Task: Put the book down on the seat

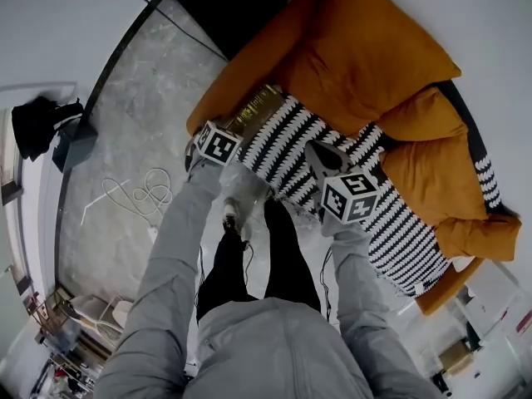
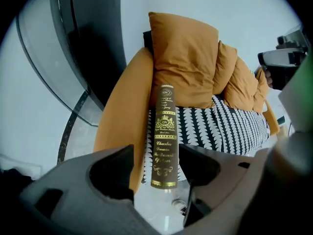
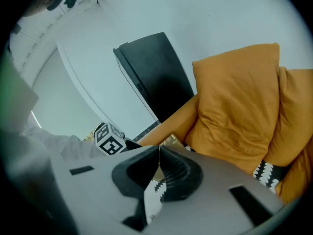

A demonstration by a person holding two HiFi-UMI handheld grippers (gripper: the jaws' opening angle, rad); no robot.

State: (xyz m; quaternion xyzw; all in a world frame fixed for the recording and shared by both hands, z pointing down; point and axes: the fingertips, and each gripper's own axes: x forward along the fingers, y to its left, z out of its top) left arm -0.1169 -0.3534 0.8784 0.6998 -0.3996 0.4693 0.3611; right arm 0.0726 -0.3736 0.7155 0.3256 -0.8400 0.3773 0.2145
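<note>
The book [image 2: 164, 136], brown with gold print on its spine, rests at the left end of the black-and-white patterned seat [image 2: 220, 126], right beside the orange armrest [image 2: 120, 121]. In the head view the book [image 1: 259, 105] shows its gold cover. My left gripper [image 2: 156, 150] is open around the book's near end; a gap shows on the left side, and the right jaw stands close to the spine. My right gripper [image 3: 158, 153] is shut, with nothing held, above the middle of the seat [image 1: 291, 152], right of the left gripper [image 1: 235, 130].
Big orange cushions [image 1: 366, 56] line the sofa's back. A grey marble floor [image 1: 141, 131] lies to the left, with a white cable [image 1: 137, 191] and a black bag [image 1: 37, 123]. The person's legs and a shoe [image 1: 233, 214] stand in front of the seat.
</note>
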